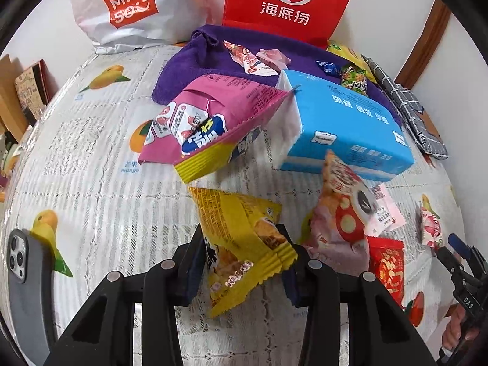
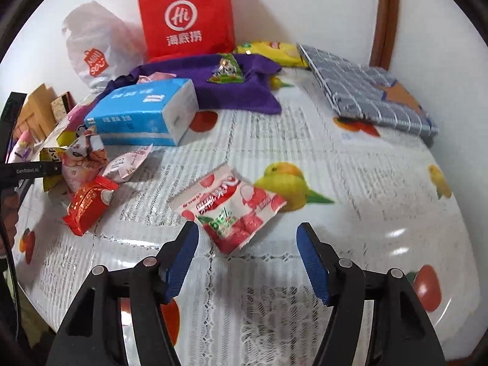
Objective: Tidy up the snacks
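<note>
Nearest, the left tool (image 1: 244,262) pinches a yellow snack packet (image 1: 241,244) just above the counter (image 2: 350,183), while the right tool (image 2: 247,259) stands wide and empty just short of a red-and-white lychee packet (image 2: 231,207), with the blue tissue pack (image 2: 140,113) and red bag (image 2: 186,18) beyond.

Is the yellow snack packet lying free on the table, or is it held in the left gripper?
Held: the left gripper pinches the yellow snack packet between its pads.

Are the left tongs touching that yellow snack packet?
Touching: the left wrist view shows the left tongs pinching the yellow snack packet from both sides.
</note>
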`<control>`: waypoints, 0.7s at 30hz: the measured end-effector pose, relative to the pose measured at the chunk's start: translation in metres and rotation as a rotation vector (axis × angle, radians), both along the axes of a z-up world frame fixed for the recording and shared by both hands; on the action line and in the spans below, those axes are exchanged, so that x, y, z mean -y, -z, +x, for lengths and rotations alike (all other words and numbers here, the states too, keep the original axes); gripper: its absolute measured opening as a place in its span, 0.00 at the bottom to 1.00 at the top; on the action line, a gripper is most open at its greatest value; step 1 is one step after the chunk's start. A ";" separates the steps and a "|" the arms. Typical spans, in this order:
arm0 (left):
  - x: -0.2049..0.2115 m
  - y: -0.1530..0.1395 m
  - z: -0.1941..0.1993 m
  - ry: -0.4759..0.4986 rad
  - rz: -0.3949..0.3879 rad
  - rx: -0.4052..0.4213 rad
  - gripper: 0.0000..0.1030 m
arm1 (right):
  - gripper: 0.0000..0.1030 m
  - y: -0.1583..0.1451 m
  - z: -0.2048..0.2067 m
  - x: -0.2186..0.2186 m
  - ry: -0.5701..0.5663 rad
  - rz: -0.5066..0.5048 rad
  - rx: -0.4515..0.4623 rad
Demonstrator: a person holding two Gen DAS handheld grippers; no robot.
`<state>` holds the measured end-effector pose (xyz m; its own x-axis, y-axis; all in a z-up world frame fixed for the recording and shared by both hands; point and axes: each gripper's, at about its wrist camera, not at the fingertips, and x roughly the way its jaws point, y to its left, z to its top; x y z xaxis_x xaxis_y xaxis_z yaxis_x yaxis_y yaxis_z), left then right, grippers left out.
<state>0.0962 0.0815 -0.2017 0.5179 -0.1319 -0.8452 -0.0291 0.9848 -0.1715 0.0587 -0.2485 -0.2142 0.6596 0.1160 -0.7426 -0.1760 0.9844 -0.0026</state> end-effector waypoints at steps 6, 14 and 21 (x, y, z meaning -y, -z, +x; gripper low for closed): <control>-0.004 0.000 0.000 0.000 -0.033 -0.012 0.39 | 0.74 -0.008 0.007 -0.015 -0.151 -0.080 0.088; -0.004 0.000 0.001 -0.007 -0.041 -0.021 0.40 | 0.74 0.016 0.040 -0.028 -0.218 -0.173 0.052; -0.002 0.000 0.006 -0.007 -0.026 -0.029 0.40 | 0.70 0.021 0.052 -0.017 -0.154 -0.037 -0.012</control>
<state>0.1025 0.0833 -0.2014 0.4944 -0.1505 -0.8561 -0.0414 0.9797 -0.1962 0.1111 -0.2320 -0.2354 0.6270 0.1874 -0.7562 -0.3248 0.9452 -0.0350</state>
